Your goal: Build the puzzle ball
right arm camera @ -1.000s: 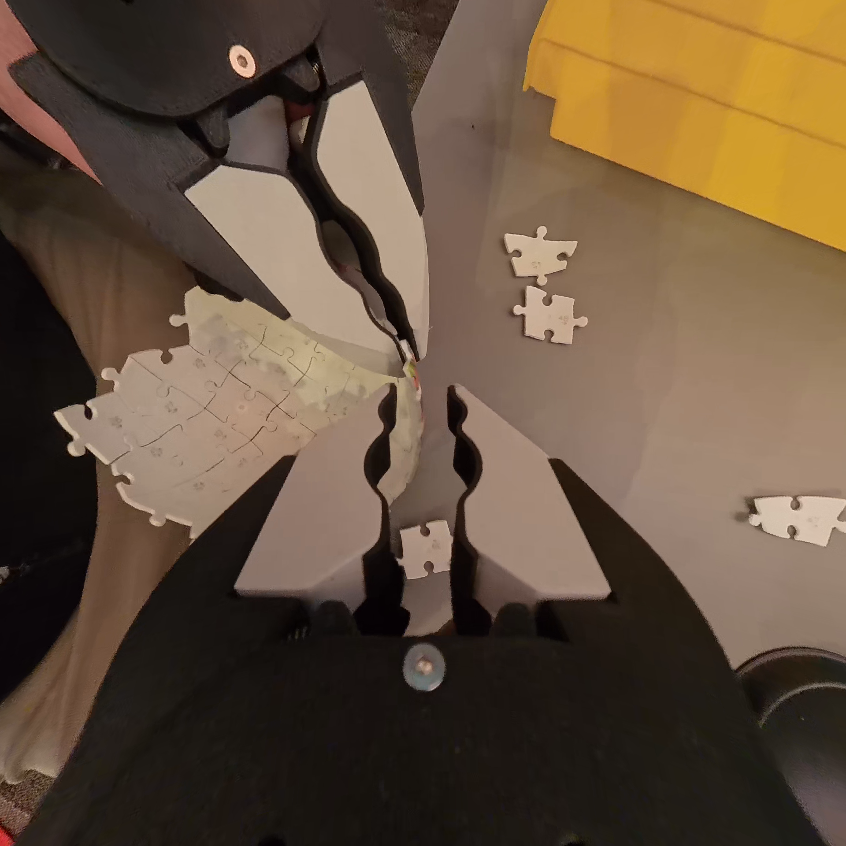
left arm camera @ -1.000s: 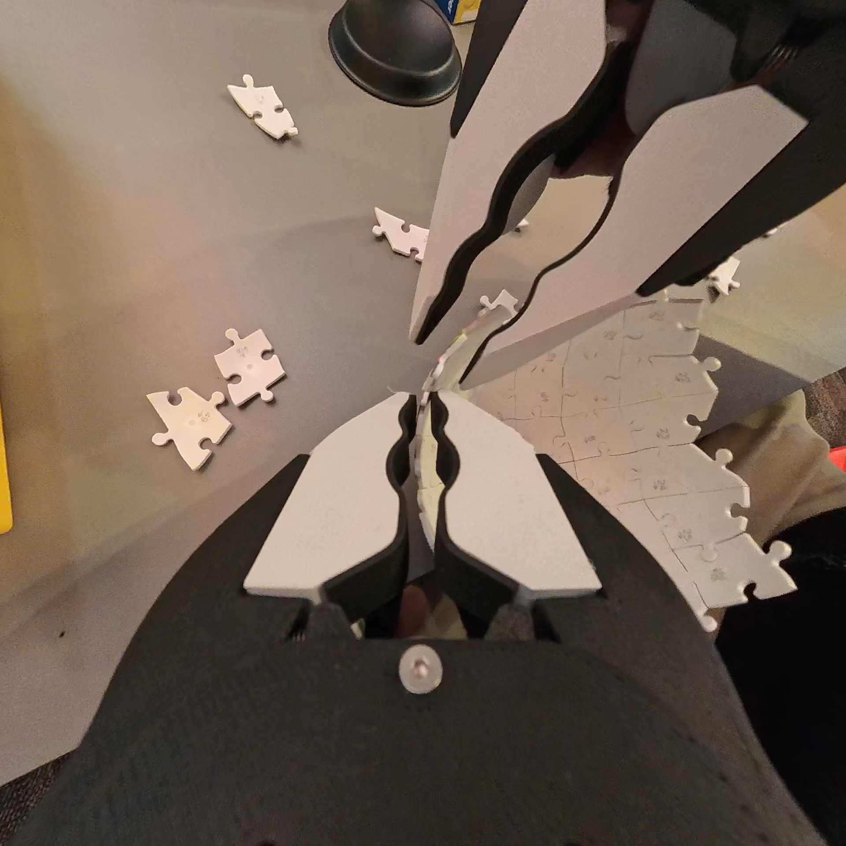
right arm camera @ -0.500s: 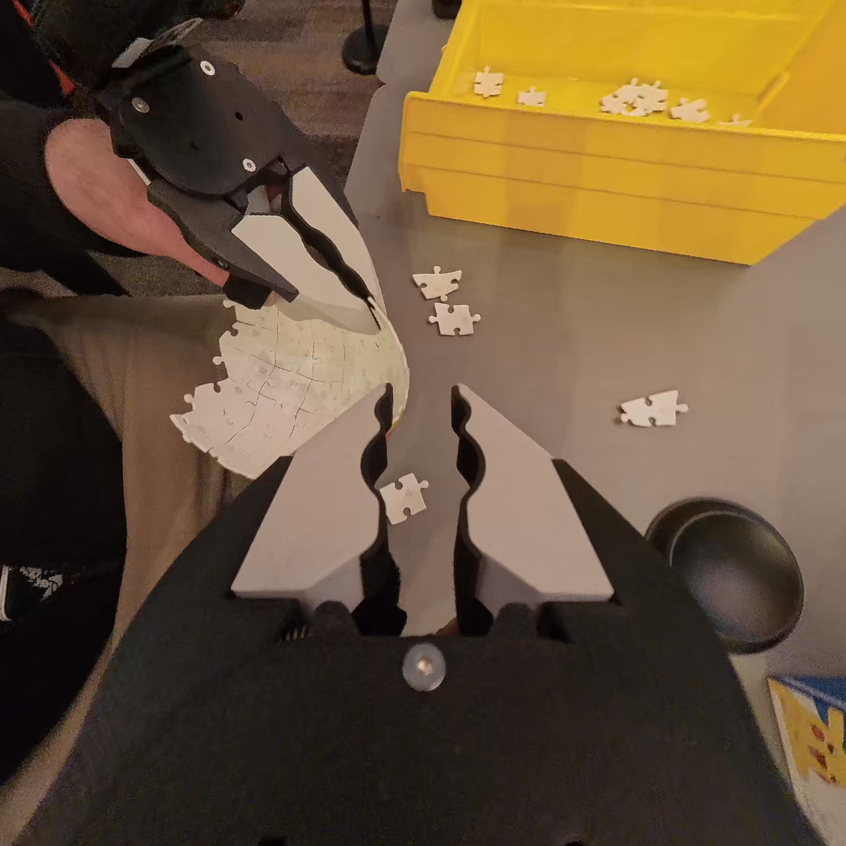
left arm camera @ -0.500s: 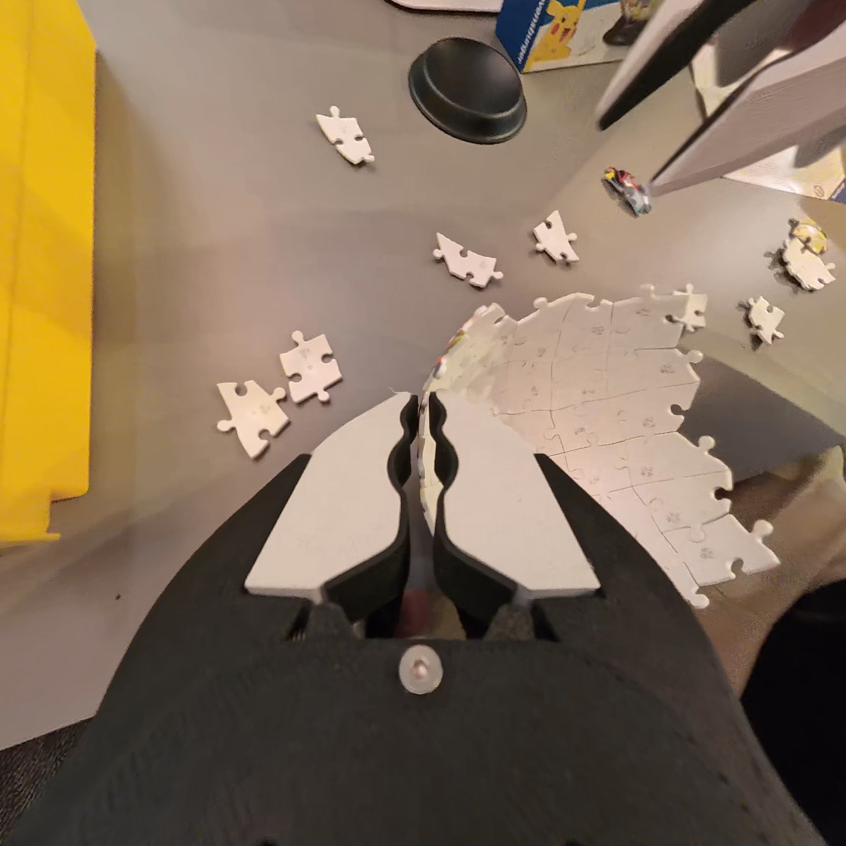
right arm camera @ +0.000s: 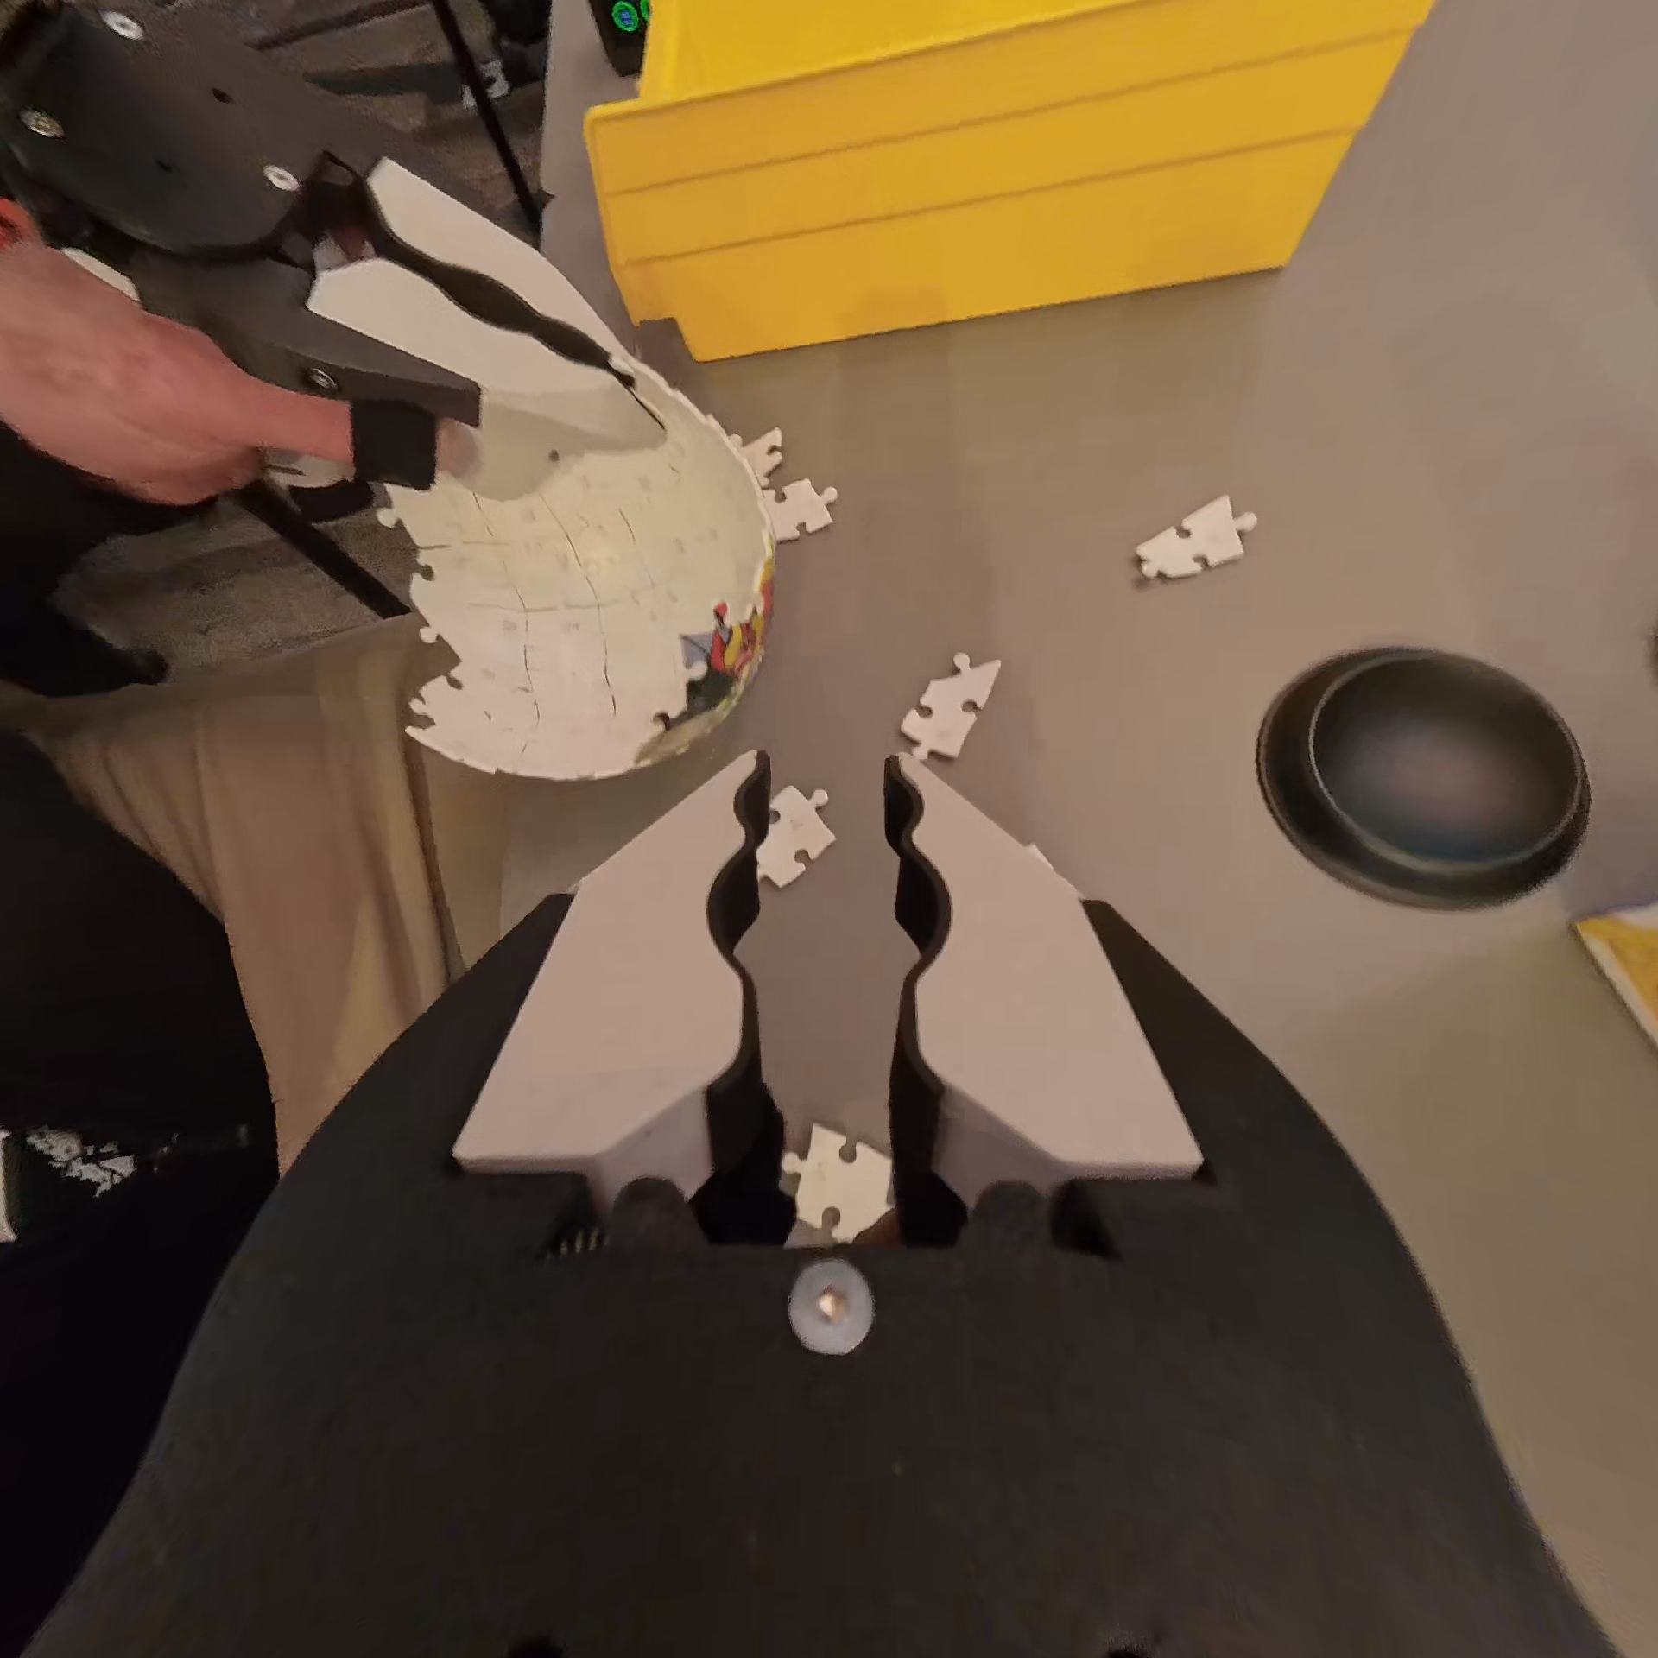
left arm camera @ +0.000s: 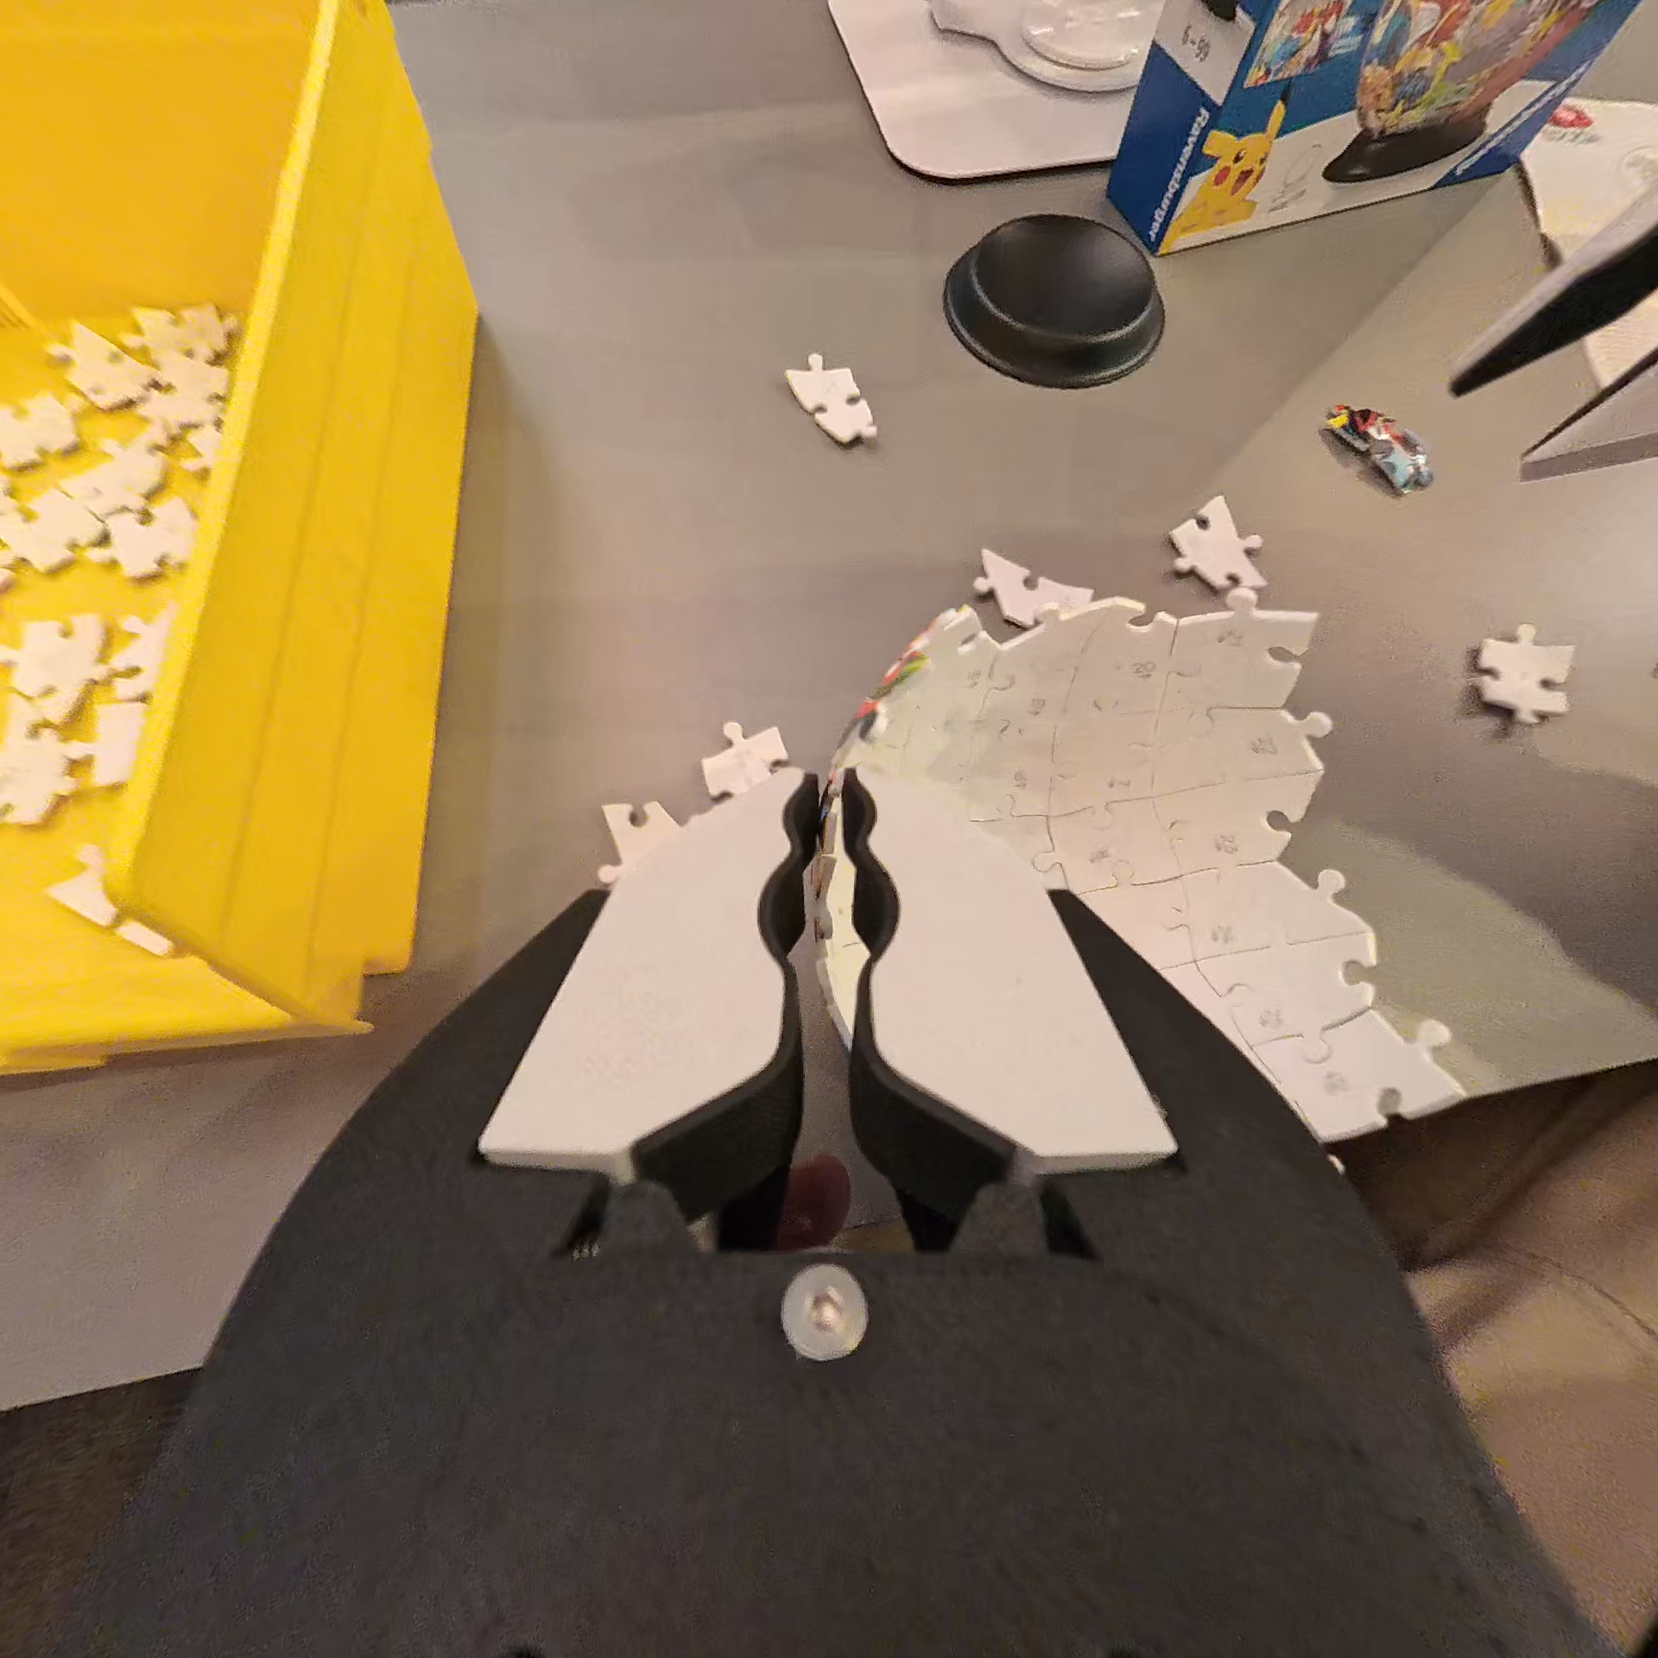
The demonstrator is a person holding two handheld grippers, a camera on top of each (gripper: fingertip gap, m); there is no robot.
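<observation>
My left gripper (left arm camera: 830, 785) is shut on the rim of the partly built puzzle ball (left arm camera: 1157, 807), a curved shell of joined white pieces with its inside facing me. In the right wrist view the same shell (right arm camera: 583, 619) hangs over the table's near edge, with the left gripper (right arm camera: 641, 395) clamped on its top rim. My right gripper (right arm camera: 825, 772) is open and empty above the table, apart from the shell. Loose white pieces lie on the grey table (left arm camera: 664, 556), one (right arm camera: 794, 834) just past the right fingers and another (right arm camera: 951, 709) near it.
A yellow bin (left arm camera: 296, 538) holding several loose pieces stands at the left. A black round stand (left arm camera: 1054, 301) sits on the table, also in the right wrist view (right arm camera: 1426, 781). A blue puzzle box (left arm camera: 1346, 108) and a white tray (left arm camera: 969, 108) stand behind it. A small coloured piece (left arm camera: 1382, 447) lies at the right. My right fingertips sit around 15 centimetres from my left ones.
My right gripper has pulled back from the shell's rim, open and empty. My left gripper has lifted away from the table, still shut on the shell, so more of the table shows.
</observation>
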